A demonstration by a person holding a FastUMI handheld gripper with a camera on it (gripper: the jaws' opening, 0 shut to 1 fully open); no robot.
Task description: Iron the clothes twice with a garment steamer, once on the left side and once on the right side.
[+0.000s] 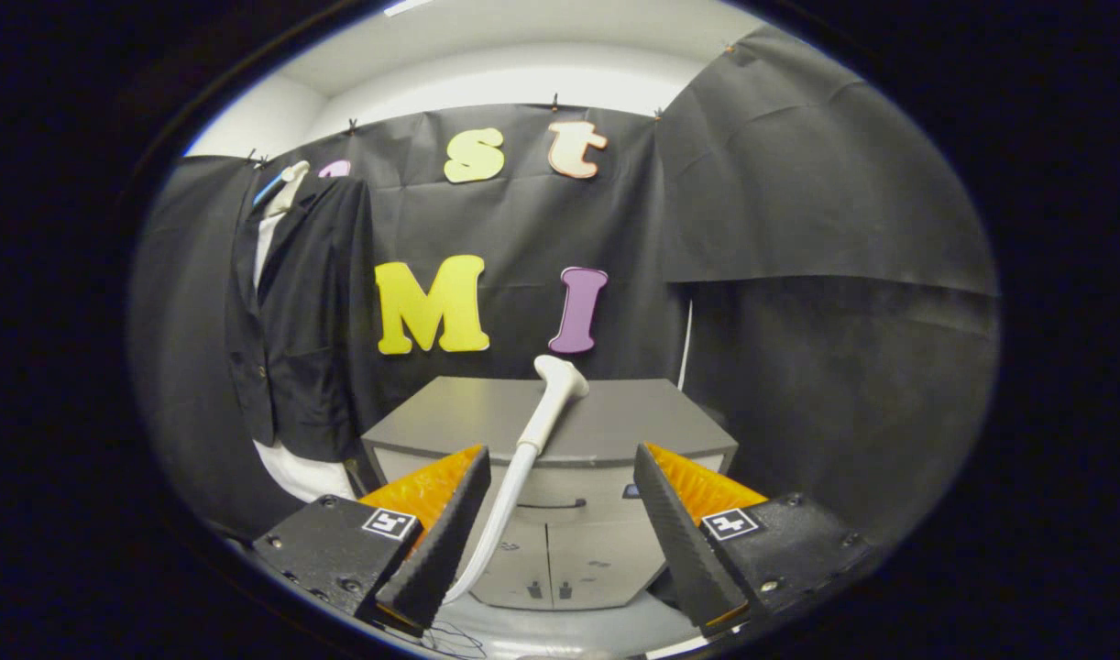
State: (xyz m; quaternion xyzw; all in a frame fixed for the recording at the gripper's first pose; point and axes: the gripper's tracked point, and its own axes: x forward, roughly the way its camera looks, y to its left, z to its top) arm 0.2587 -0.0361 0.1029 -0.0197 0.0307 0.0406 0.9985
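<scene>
Steamer head (557, 378) lies on cabinet (615, 422) edge; fingers (436, 536) apart, gripping nothing.

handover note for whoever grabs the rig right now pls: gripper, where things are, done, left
Gripper: open, holding nothing, fingers spread, facing the cabinet.
Steamer head: lying on top of the grey cabinet just beyond the fingers, its hose trailing down past the left finger.
Dark jacket: hanging on the booth wall, left of the cabinet.
Done: nothing visible yet; steamer not picked up.
Left: grasp the steamer, pass once down the jacket's left side, once down the right.
</scene>
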